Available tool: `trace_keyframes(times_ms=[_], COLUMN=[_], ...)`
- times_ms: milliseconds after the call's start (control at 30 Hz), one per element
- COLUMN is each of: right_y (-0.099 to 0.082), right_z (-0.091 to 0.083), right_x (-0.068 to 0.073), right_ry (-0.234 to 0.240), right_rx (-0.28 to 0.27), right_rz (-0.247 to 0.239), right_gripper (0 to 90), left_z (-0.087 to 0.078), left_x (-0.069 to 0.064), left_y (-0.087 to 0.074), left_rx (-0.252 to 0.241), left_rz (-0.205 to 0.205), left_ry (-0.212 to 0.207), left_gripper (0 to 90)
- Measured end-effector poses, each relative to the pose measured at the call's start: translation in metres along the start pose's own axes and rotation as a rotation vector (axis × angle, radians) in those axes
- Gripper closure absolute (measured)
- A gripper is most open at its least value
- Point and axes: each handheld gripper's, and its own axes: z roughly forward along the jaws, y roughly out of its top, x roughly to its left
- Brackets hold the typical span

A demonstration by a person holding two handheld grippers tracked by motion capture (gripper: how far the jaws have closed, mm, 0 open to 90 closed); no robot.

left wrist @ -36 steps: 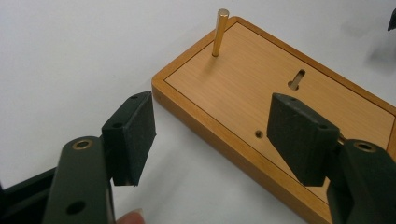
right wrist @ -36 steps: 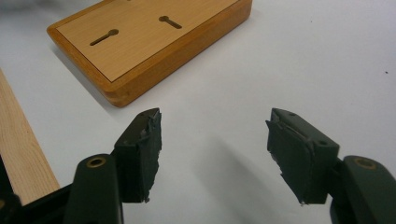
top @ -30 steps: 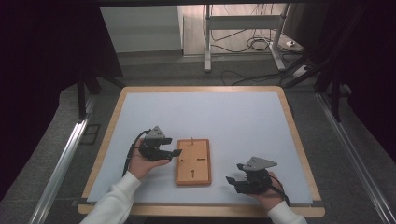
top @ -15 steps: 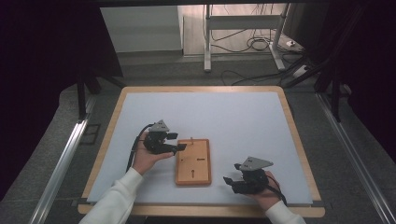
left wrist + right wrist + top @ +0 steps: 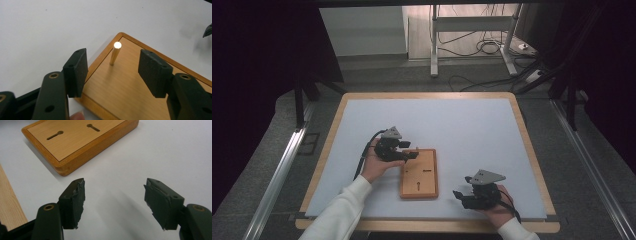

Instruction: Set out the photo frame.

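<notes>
A flat wooden board [image 5: 419, 175] with two keyhole slots [image 5: 56, 135] lies on the white mat. A short wooden peg [image 5: 115, 53] stands upright near one corner of the board [image 5: 125, 85]. My left gripper [image 5: 411, 152] reaches over the board's far left corner. In the left gripper view its jaws have just been closing, and the left gripper [image 5: 113, 51] is still open, with the peg in the gap and neither pad touching it. My right gripper [image 5: 460, 196] rests on the mat to the right of the board [image 5: 82, 142]. The right gripper [image 5: 113, 182] is open with bare mat between its pads.
The white mat [image 5: 462, 125] covers a table with a wooden rim [image 5: 532, 150]. A strip of that rim [image 5: 10, 202] shows beside the right gripper. Behind the table, cables [image 5: 482, 47] lie on the floor by a metal stand [image 5: 434, 40].
My left gripper has moved right, from beside the board to over its far left corner. The right gripper has stayed where it was.
</notes>
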Motion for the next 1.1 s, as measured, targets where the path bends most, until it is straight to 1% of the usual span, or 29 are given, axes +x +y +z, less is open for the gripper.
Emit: trace_keyframes(times_ms=[67, 200, 267, 367, 467, 533, 567, 600, 633, 667, 700, 767, 867, 933, 967, 1033, 1100], right_y=[-0.001, -0.003, -0.004, -0.006, -0.005, -0.004, -0.004, -0.003, -0.003, -0.002, -0.001, 0.001, 0.004, 0.005, 0.006, 0.005, 0.005], right_z=[-0.001, -0.001, -0.002, -0.002, -0.003, -0.003, -0.002, -0.002, -0.002, -0.001, -0.001, 0.000, 0.001, 0.002, 0.003, 0.004, 0.005], right_x=[0.000, 0.000, -0.001, -0.001, 0.000, 0.001, 0.002, 0.002, 0.003, 0.004, 0.004, 0.006, 0.010, 0.013, 0.014, 0.014, 0.014], right_ry=[-0.006, -0.012, -0.015, -0.018, -0.015, -0.014, -0.013, -0.012, -0.012, -0.010, -0.009, -0.007, -0.002, -0.002, -0.002, 0.001, 0.001], right_rx=[0.001, 0.006, 0.007, 0.006, 0.000, -0.002, -0.004, -0.004, -0.006, -0.008, -0.011, -0.022, -0.027, -0.022, -0.020, -0.014, -0.012], right_rz=[-0.002, 0.006, 0.010, 0.013, 0.018, 0.016, 0.012, 0.011, 0.008, 0.006, 0.003, -0.005, -0.028, -0.042, -0.046, -0.053, -0.050], right_gripper=[33.2, 33.2, 33.2, 33.2, 33.2, 33.2, 33.2, 33.2, 33.2, 33.2, 33.2, 33.2, 32.3, 31.9, 31.9, 31.8, 31.8], left_z=[0.004, 0.012, 0.015, 0.019, 0.020, 0.020, 0.021, 0.020, 0.021, 0.020, 0.021, 0.021, 0.022, 0.023, 0.025, 0.026, 0.026], left_x=[0.000, 0.000, -0.001, -0.002, -0.002, -0.002, -0.002, 0.000, 0.000, 0.001, 0.002, 0.004, 0.005, 0.005, 0.004, 0.003, 0.002], left_y=[0.002, 0.003, 0.003, 0.004, 0.003, 0.003, 0.003, 0.003, 0.002, 0.001, 0.001, -0.001, 0.000, 0.000, 0.000, 0.001, 0.001], left_rx=[0.003, 0.019, 0.017, 0.026, 0.038, 0.041, 0.039, 0.043, 0.035, 0.039, 0.036, 0.031, 0.026, 0.031, 0.026, 0.034, 0.030], left_rz=[0.008, 0.038, 0.041, 0.058, 0.071, 0.068, 0.063, 0.066, 0.054, 0.059, 0.050, 0.038, 0.031, 0.045, 0.038, 0.050, 0.055], left_ry=[-0.009, -0.030, -0.034, -0.044, -0.042, -0.028, -0.027, -0.026, -0.025, -0.023, -0.026, -0.035, -0.045, -0.043, -0.041, -0.033, -0.027], left_gripper=[42.4, 47.6, 52.6, 59.1, 66.5, 72.3, 74.8, 76.2, 77.9, 79.9, 81.3, 83.2, 82.9, 81.8, 81.4, 82.9, 83.8])
